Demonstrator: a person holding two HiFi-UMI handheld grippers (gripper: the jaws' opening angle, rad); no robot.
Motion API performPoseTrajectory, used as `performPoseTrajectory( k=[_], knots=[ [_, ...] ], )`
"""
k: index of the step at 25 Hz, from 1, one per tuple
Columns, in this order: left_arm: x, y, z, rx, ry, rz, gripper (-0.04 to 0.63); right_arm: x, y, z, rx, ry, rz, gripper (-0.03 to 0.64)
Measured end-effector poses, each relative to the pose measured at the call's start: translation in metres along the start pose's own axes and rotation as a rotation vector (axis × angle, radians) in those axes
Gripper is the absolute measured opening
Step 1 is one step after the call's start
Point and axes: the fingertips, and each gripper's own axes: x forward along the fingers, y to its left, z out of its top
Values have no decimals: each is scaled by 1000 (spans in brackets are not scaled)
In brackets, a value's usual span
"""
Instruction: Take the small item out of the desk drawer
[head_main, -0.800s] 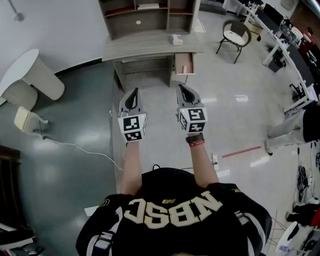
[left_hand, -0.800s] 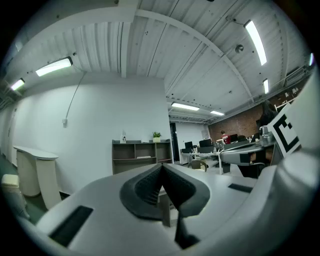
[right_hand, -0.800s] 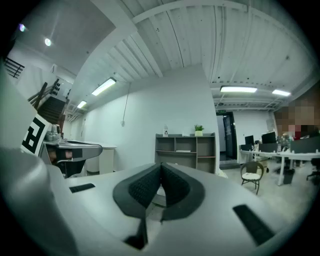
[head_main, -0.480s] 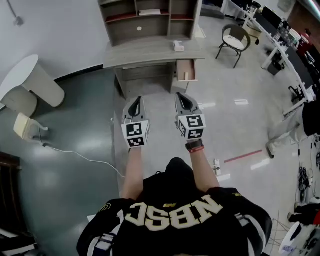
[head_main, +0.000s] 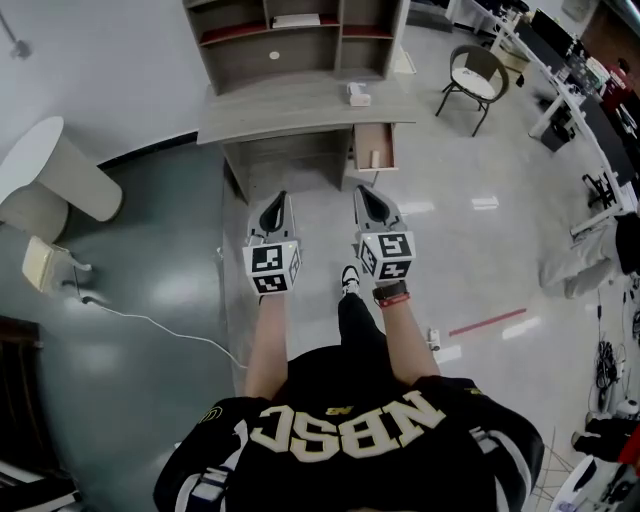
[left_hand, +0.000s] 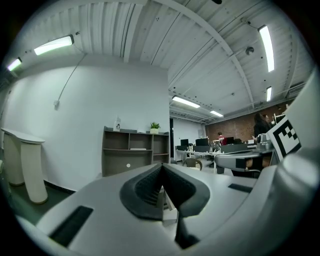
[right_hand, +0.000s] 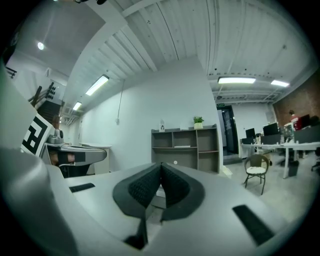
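A grey desk (head_main: 290, 105) with a shelf unit on top stands ahead in the head view. Its right-hand drawer (head_main: 374, 146) is pulled out, and a small pale item (head_main: 374, 158) lies inside. A small white box (head_main: 359, 95) rests on the desktop. My left gripper (head_main: 277, 199) and right gripper (head_main: 361, 192) are held side by side in the air, short of the desk. Both are shut with nothing between their jaws. In each gripper view the dark pads (left_hand: 162, 187) (right_hand: 160, 187) meet at the tips, and the shelf unit (right_hand: 185, 147) shows beyond.
A chair (head_main: 473, 75) stands right of the desk. A white rounded table (head_main: 55, 165) and a pale seat (head_main: 45, 262) are at the left, with a white cable (head_main: 150, 320) across the dark floor. Office desks line the far right. A red line (head_main: 487, 322) marks the floor.
The person has walked forward: the desk and open drawer sit closer and lower in the head view. Both grippers keep their places side by side, still shut.
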Motion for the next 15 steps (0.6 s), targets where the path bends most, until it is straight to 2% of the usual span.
performPoseTrajectory(
  k=[4, 9, 15],
  knots=[
    [79, 1, -7, 13, 12, -16, 14, 59, -47, 0, 16, -2, 4, 6],
    [186, -4, 5, 15, 5, -31, 14, 133, -117, 12, 32, 3, 1, 6],
    [286, -18, 1, 17, 39, -56, 14, 199, -179, 14, 53, 34, 13, 6]
  ],
)
